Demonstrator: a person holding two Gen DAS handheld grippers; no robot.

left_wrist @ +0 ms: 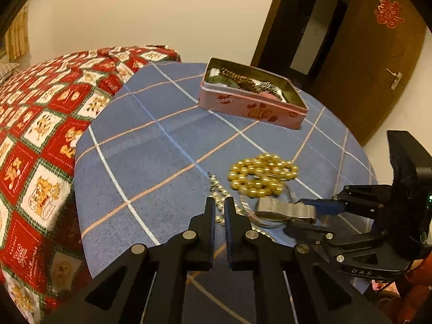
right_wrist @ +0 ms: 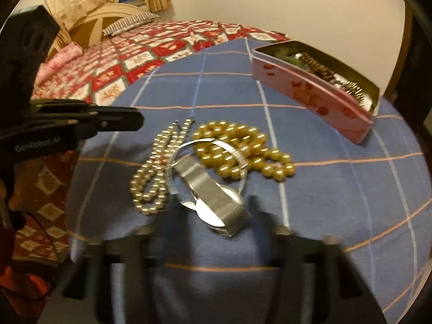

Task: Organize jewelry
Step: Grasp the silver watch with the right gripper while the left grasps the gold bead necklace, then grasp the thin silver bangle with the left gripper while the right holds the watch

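A pink tin (left_wrist: 251,108) (right_wrist: 318,100) with several pieces of jewelry inside stands at the far side of a blue checked cloth. A gold bead necklace (left_wrist: 262,175) (right_wrist: 243,151), a small pearl strand (left_wrist: 220,194) (right_wrist: 154,172), a thin silver bangle (right_wrist: 205,145) and a silver mesh-band watch (left_wrist: 286,210) (right_wrist: 213,194) lie in a heap near me. My left gripper (left_wrist: 220,210) is nearly shut and empty, over the pearl strand. My right gripper (right_wrist: 210,216) (left_wrist: 305,216) is open around the watch band, blurred in its own view.
The blue cloth (left_wrist: 151,145) covers a round surface. A bed with a red patterned quilt (left_wrist: 40,124) lies to its left. A brown door (left_wrist: 378,54) is behind the tin.
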